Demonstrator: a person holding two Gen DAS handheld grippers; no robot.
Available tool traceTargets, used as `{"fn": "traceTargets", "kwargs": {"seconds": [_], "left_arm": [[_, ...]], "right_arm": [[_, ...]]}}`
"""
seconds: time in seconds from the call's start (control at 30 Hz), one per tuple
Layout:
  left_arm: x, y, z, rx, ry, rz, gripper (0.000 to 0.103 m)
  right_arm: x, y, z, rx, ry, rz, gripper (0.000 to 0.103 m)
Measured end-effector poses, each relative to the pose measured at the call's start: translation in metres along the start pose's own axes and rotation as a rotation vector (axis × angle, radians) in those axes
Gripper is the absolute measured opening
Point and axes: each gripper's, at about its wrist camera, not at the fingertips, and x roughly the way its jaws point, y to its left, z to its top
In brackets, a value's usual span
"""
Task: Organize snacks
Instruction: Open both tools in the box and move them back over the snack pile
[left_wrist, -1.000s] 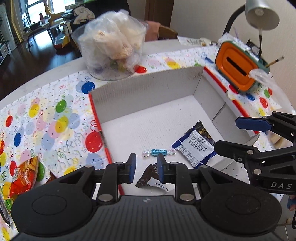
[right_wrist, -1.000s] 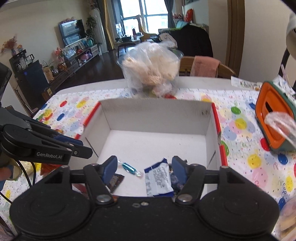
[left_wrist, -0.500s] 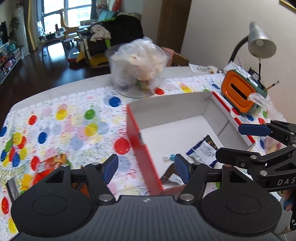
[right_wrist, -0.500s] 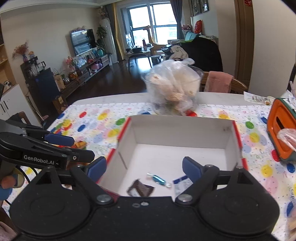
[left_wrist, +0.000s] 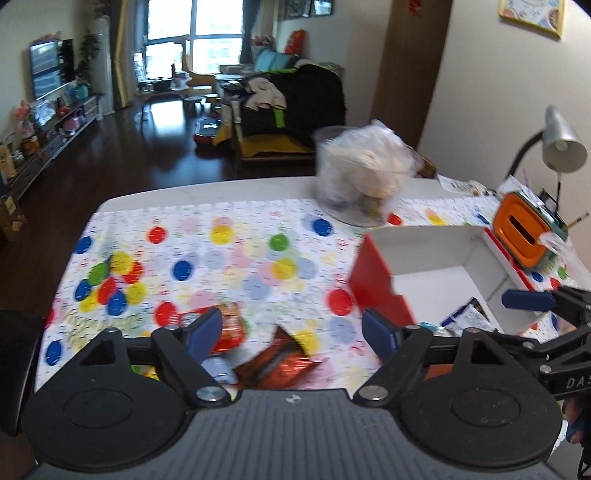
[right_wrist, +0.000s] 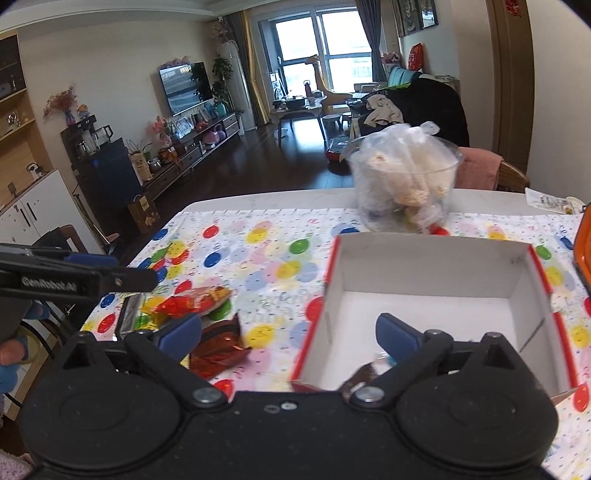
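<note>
Both hand-held grippers (left_wrist: 291, 330) (right_wrist: 288, 338) tilt downward, jaws opening, empty.

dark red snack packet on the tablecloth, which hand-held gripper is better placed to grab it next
Probably the left hand-held gripper: its opening jaws frame the dark red snack packet, nothing between them. The right hand-held gripper straddles the box wall.

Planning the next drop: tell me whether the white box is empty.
Not empty. The white box holds a blue-white packet and a brown wrapper near its front edge.

Both claws let go and pulled back from the box (right_wrist: 424, 266); left claw (left_wrist: 291, 334) now over the loose wrappers, jaws opening.
</note>
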Motion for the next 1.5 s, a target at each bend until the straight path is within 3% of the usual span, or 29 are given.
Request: {"fn": "traceTargets", "kwargs": {"seconds": [0.33,0.63,0.9,1.13,1.37,1.5], "left_arm": [[-0.002,0.085,-0.015,-0.083,0.03,0.07,0.084],[0.007,0.138,-0.053,-0.121,0.117,0.119,0.084],[0.024,0.153,-0.085,-0.153,0.189,0.146,0.084],[0.041,0.155,-0.109,-0.147,0.251,0.168,0.084],[0.055,0.153,-0.122,-0.148,0.277,0.184,0.083],[0.062,0.147,-0.127,-0.114,0.287,0.187,0.083]], "right_arm": [[0.028,0.05,-0.011,0.004,0.045,0.006,0.103],[0.066,0.076,-0.019,-0.003,0.109,-0.025,0.103],[0.111,0.087,-0.024,-0.078,0.168,-0.031,0.103],[0.155,0.1,-0.028,-0.224,0.225,-0.024,0.103],[0.193,0.096,-0.031,-0.211,0.298,-0.016,0.103],[0.204,0.105,-0.039,-0.275,0.325,-0.016,0.103]]}}
